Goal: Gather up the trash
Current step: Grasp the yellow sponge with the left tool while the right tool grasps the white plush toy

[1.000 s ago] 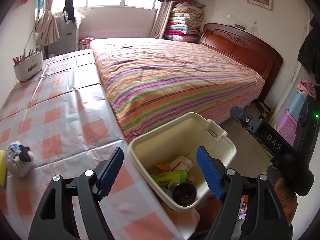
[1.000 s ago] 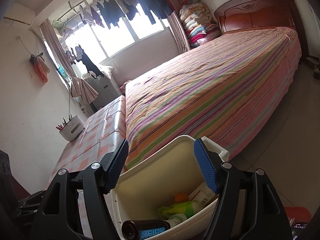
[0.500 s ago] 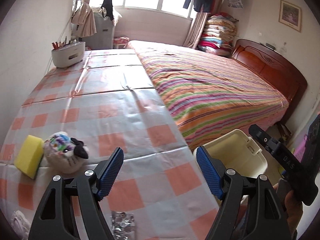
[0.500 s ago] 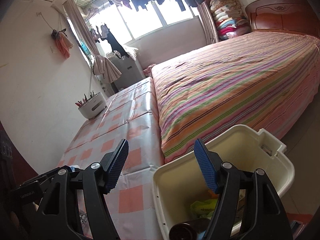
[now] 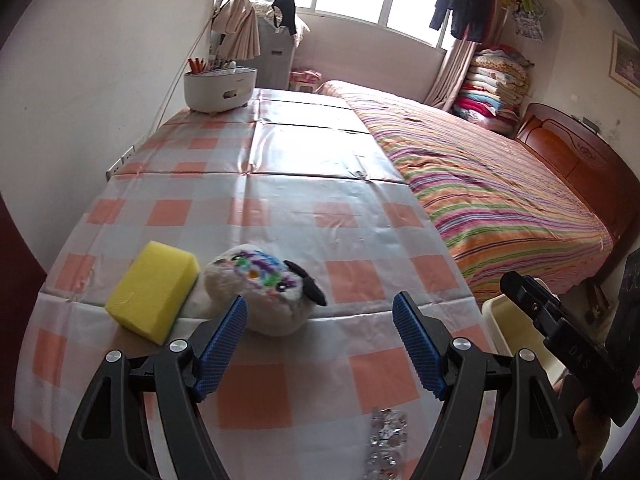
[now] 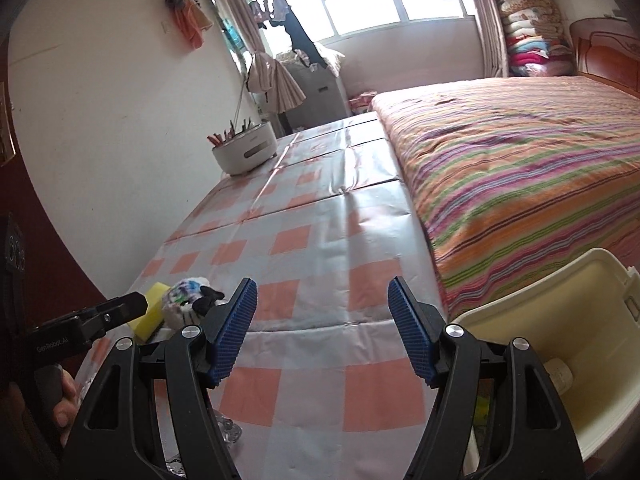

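Note:
A cream plastic trash bin (image 6: 560,320) stands at the table's right edge and holds some rubbish; its rim also shows in the left wrist view (image 5: 496,320). A crumpled silver blister pack (image 5: 386,440) lies on the checked tablecloth near the front edge. My left gripper (image 5: 320,344) is open and empty above the table, just in front of a plush toy (image 5: 264,288) and a yellow sponge (image 5: 154,290). My right gripper (image 6: 322,332) is open and empty over the table, left of the bin.
The table (image 5: 304,184) carries an orange-and-white checked cloth. A white holder with pens (image 5: 220,88) stands at its far left. A bed with a striped cover (image 5: 480,184) runs along the table's right side. A clear crinkled thing (image 6: 228,432) lies by the right gripper.
Both grippers swung left from above the bin to above the table. The plush toy, sponge and blister pack came into the left wrist view; the bin slid to the right edge.

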A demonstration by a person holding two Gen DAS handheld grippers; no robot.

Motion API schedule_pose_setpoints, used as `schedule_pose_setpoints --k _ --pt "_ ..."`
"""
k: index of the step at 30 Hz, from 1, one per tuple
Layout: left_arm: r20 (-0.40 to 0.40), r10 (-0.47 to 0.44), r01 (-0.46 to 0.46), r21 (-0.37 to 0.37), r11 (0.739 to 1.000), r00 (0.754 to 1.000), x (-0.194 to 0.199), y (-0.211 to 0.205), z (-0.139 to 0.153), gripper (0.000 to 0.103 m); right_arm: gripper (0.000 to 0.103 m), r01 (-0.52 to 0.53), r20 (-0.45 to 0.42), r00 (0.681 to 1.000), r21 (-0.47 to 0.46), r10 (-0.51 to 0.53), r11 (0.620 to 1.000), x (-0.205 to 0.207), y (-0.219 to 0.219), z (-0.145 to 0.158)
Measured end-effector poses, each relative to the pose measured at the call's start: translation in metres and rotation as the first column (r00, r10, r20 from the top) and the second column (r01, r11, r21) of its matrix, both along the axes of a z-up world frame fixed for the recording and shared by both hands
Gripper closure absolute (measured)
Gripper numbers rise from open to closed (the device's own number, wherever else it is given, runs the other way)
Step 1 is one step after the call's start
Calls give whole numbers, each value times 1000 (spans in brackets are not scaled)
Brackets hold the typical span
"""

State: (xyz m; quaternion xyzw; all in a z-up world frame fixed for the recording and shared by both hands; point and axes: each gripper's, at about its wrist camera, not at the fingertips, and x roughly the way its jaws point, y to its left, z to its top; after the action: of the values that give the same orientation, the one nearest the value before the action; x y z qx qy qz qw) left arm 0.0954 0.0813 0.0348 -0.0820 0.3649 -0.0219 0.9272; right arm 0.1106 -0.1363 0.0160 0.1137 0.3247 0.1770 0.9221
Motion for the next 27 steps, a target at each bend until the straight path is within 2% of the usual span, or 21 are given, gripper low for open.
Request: schedule_pose_setpoints --k 6,13,20,23,27 --pt "-20 105 -105 -8 994 994 -5 51 -5 30 35 -109 -29 994 -23 108 994 4 47 -6" --pt "-64 201 -203 -28 979 978 -8 102 -17 30 32 -230 -56 972 -48 227 972 9 101 -11" --pt "-126 218 -226 -48 973 968 -3 124 -35 30 32 -359 -86 933 -115 351 926 16 148 -15" --pt "-139 220 -231 -67 971 965 1 129 -39 30 31 -407 -85 914 -180 398 896 12 164 -13" --pt "-151 224 -238 -82 968 963 3 132 -41 30 31 -427 -91 904 -263 418 865 11 175 -17"
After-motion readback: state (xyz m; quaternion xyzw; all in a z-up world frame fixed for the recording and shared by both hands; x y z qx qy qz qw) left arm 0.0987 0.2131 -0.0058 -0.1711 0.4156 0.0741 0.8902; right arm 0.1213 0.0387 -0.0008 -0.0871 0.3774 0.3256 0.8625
